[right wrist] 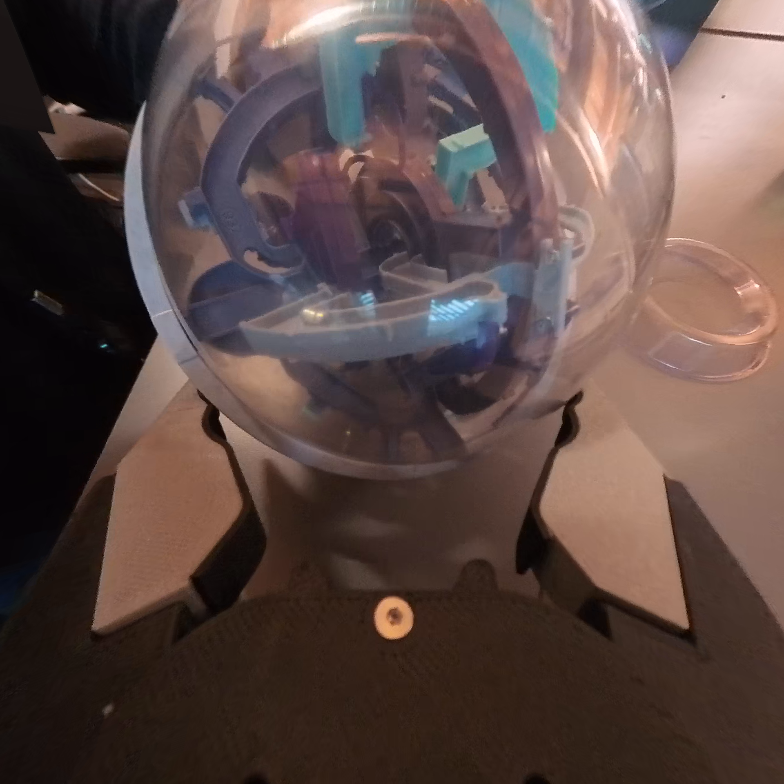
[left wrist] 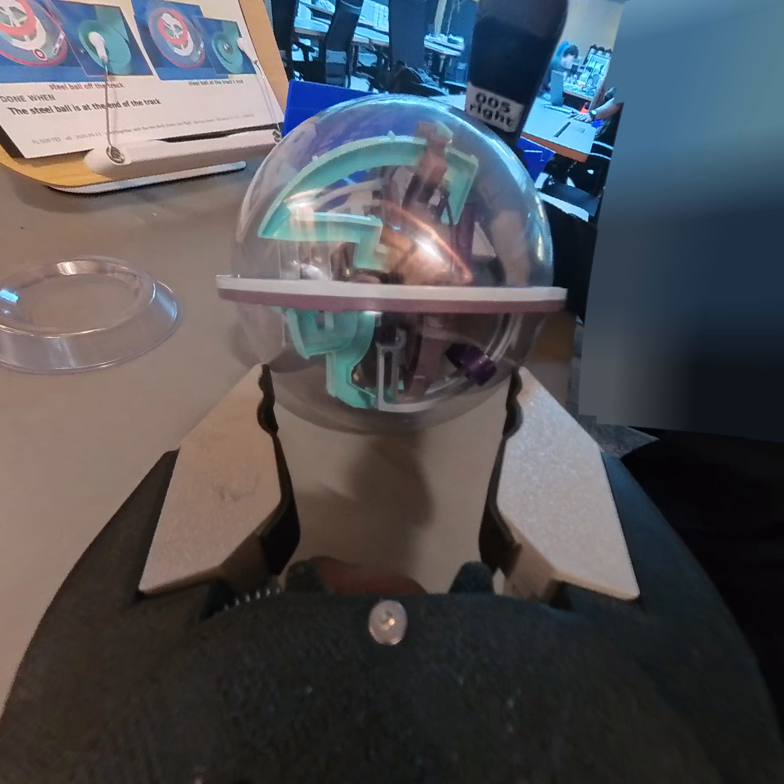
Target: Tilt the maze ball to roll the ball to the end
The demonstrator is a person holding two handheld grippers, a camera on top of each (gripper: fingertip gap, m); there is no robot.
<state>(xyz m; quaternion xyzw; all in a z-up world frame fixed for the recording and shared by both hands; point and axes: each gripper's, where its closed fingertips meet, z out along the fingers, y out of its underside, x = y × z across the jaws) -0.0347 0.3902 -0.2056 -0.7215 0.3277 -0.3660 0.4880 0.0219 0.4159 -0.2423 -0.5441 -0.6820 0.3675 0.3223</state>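
Both tongs clamp the maze ball.

Maze ball: clear glossy plastic

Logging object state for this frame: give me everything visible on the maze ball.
The maze ball is a clear, glossy plastic sphere with a white and mauve equator band, level in the left wrist view. Inside are teal, purple, brown and grey-blue tracks; a small steel ball sits on a grey-blue curved track. It is held above the grey table, gripped between the left tongs and the right tongs. Its clear stand lies apart, empty.
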